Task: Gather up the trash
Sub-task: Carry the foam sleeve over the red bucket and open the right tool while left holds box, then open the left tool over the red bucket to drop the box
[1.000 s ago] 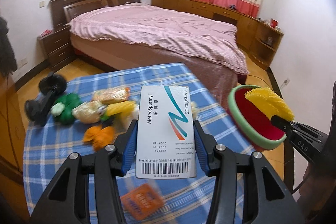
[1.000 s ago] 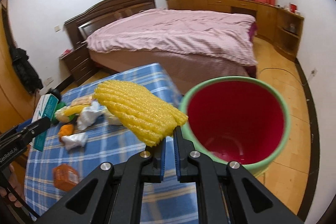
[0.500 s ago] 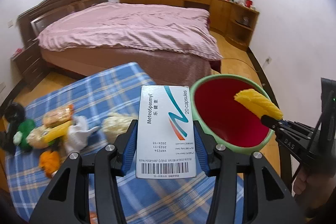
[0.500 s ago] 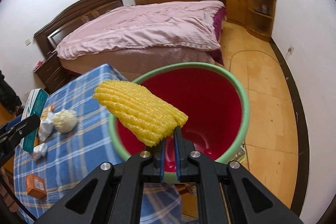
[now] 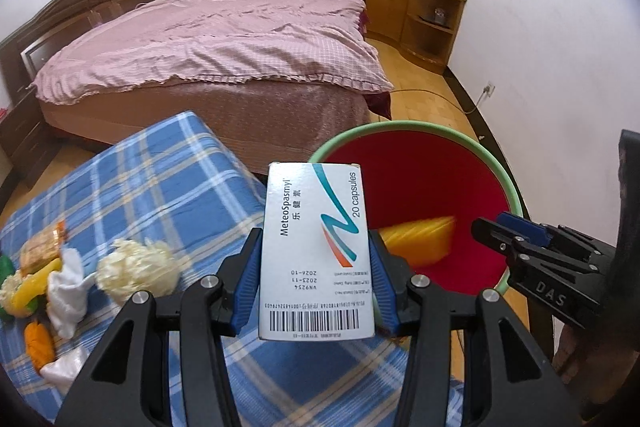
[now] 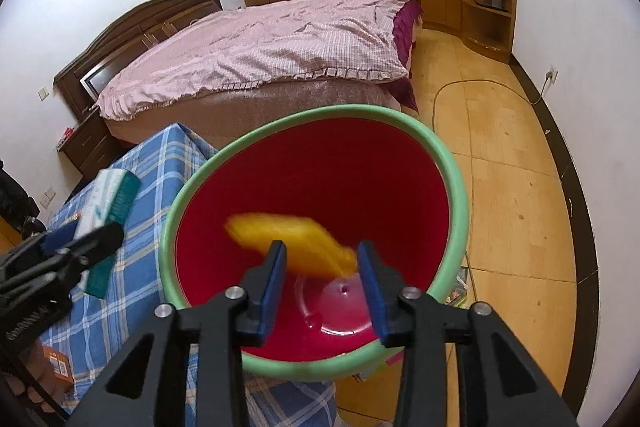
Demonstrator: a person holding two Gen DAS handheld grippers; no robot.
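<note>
My left gripper (image 5: 316, 267) is shut on a white MeteoSpasmyl medicine box (image 5: 316, 251), held upright at the near left rim of the bin. It also shows in the right wrist view (image 6: 110, 211). The red bin with a green rim (image 5: 516, 195) stands beside the table; in the right wrist view its rim (image 6: 460, 195) is right below me. My right gripper (image 6: 322, 267) is open above the bin. The yellow foam net (image 6: 292, 243) is blurred, loose inside the bin, and shows in the left wrist view (image 5: 420, 239) too.
A table with a blue plaid cloth (image 5: 160, 187) holds several pieces of trash at the left: a cream foam net (image 5: 136, 267), white tissue (image 5: 68, 291), orange scraps (image 5: 38, 343). An orange box (image 6: 58, 367) lies near the front. A pink bed (image 5: 224, 43) is behind.
My right gripper has opened and the yellow foam net has dropped out of it into the bin. Both grippers have swung right, nearer the bin. The left still holds the box.
</note>
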